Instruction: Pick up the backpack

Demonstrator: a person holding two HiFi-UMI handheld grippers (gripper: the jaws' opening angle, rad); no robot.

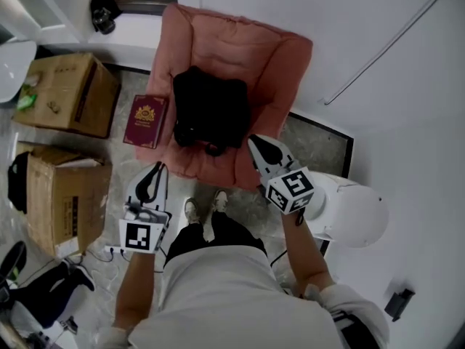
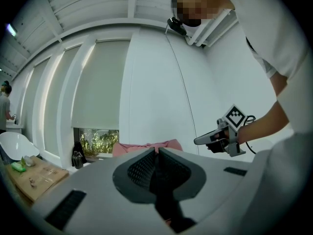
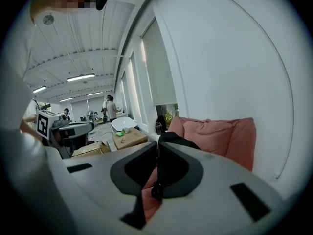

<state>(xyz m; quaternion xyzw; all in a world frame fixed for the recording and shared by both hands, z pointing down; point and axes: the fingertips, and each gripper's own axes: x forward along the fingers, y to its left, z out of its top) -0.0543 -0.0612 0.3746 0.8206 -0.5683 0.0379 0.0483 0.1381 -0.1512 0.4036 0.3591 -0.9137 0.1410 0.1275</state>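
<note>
Backpack (image 1: 211, 111): black, lying on the seat of the pink armchair (image 1: 276, 57), with nothing touching it.
Left hand-held gripper (image 1: 153, 174): clenched on nothing, jaws together. The forearm is stretched forward and the tips point at the chair's front left edge, near a red book (image 1: 146, 121) on the floor.
Right hand-held gripper (image 1: 260, 150): clenched and empty. The arm reaches forward with the tips tilted slightly down over the seat's front right corner, near the backpack but apart from it.
Floor: cardboard boxes (image 1: 69, 93) stand left of the chair.
</note>
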